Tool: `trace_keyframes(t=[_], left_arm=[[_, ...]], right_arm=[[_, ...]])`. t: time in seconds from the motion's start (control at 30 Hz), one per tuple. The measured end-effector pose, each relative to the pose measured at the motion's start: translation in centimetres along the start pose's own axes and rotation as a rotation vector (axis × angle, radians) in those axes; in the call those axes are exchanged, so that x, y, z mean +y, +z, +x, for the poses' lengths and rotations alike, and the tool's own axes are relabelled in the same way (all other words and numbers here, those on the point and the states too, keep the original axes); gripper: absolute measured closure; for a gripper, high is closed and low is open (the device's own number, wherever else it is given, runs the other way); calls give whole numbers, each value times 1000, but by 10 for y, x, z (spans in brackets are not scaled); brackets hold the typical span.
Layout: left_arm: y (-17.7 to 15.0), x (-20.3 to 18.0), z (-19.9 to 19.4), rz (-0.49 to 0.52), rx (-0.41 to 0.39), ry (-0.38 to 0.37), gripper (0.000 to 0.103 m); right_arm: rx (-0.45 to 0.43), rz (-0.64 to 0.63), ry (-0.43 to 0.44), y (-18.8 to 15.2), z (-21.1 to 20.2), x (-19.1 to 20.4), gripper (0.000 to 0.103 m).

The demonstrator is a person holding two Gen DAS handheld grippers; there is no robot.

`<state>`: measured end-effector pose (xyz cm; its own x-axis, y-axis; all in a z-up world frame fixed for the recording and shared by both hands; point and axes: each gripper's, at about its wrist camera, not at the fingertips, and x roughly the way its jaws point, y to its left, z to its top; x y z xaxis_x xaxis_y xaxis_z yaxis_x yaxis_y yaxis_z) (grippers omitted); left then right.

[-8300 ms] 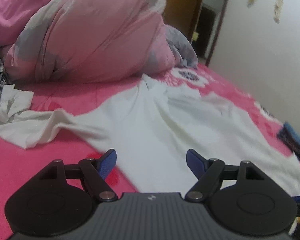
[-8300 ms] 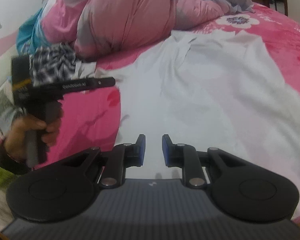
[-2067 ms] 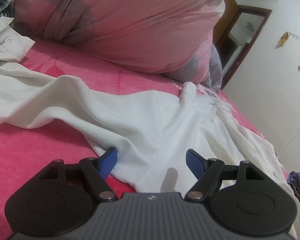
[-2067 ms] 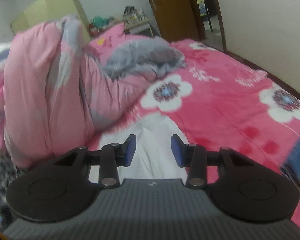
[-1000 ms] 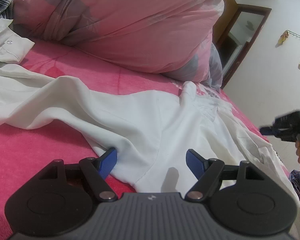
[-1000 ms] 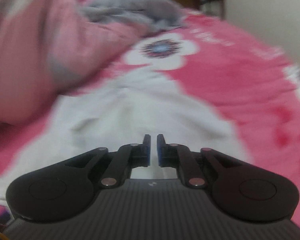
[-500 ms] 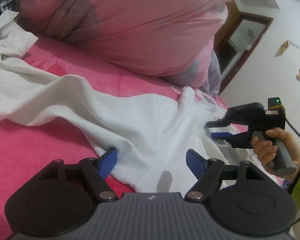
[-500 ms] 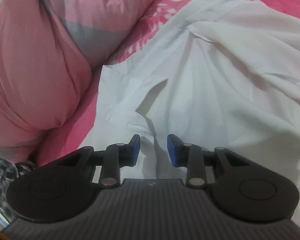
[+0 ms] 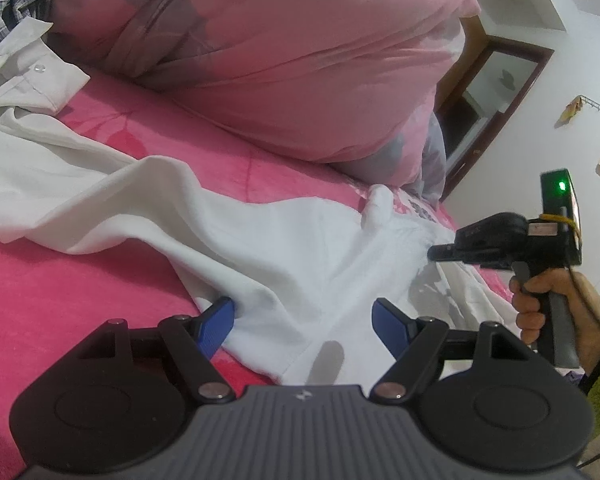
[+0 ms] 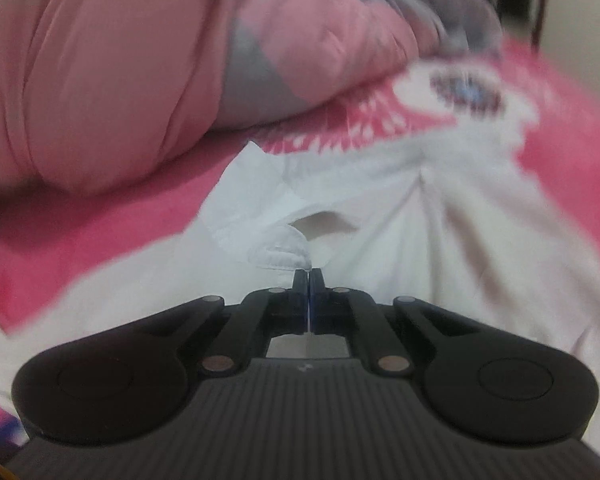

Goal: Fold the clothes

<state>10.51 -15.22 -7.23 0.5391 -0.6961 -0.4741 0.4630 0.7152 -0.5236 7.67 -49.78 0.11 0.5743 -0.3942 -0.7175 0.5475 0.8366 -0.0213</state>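
No brand name or writing can be read anywhere; the only mark is a small pale logo on the grey body of each tool, and it is too small to make out. The white shirt (image 9: 284,248) lies spread and wrinkled on the pink bed cover (image 9: 60,304), in front of the big pink and grey duvet (image 9: 300,60). One long sleeve goes to the far left, where a cuff with a clear button (image 9: 40,67) is seen. The left gripper (image 9: 303,318) is wide open, with its blue fingers on both sides of the shirt's near edge. The right gripper (image 10: 308,280) is closed on a thin fold of the white shirt near the collar opening. In the left view, the right hand (image 9: 540,300) holds this tool's handle, and a green light (image 9: 562,187) shines on it.
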Motion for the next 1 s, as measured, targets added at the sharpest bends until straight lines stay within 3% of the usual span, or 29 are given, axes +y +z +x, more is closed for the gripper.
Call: trace_keyframes(t=[0.13,0.23,0.3,0.43,0.53,0.63,0.8,1.0], left_arm=[[0,-1,0,7,2,5,26],[-1,-1,0,11,3,7,26],[-1,-1,0,13,3,8,26],[-1,-1,-1,14,3,9,26],[-1,-1,-1,16,4,10,26],[-1,-1,-1,15,5,10,26],[-1,-1,0,16,5,11,26],[-2,-1,0,16,6,10,26]], right_arm=[[-41,-254,-119,-11,7,31,103],[-39,-358,-166,-21,15,42,101],[-27,-290,-166,-16,15,32,98],[-35,54,3,-5,-13,-21,82],[35,294,168,-19,-34,-58,81],[133,418,272,-47,-47,-78,80],[184,383,288,-78,-62,-72,80],[201,332,327,-88,-67,-52,80]])
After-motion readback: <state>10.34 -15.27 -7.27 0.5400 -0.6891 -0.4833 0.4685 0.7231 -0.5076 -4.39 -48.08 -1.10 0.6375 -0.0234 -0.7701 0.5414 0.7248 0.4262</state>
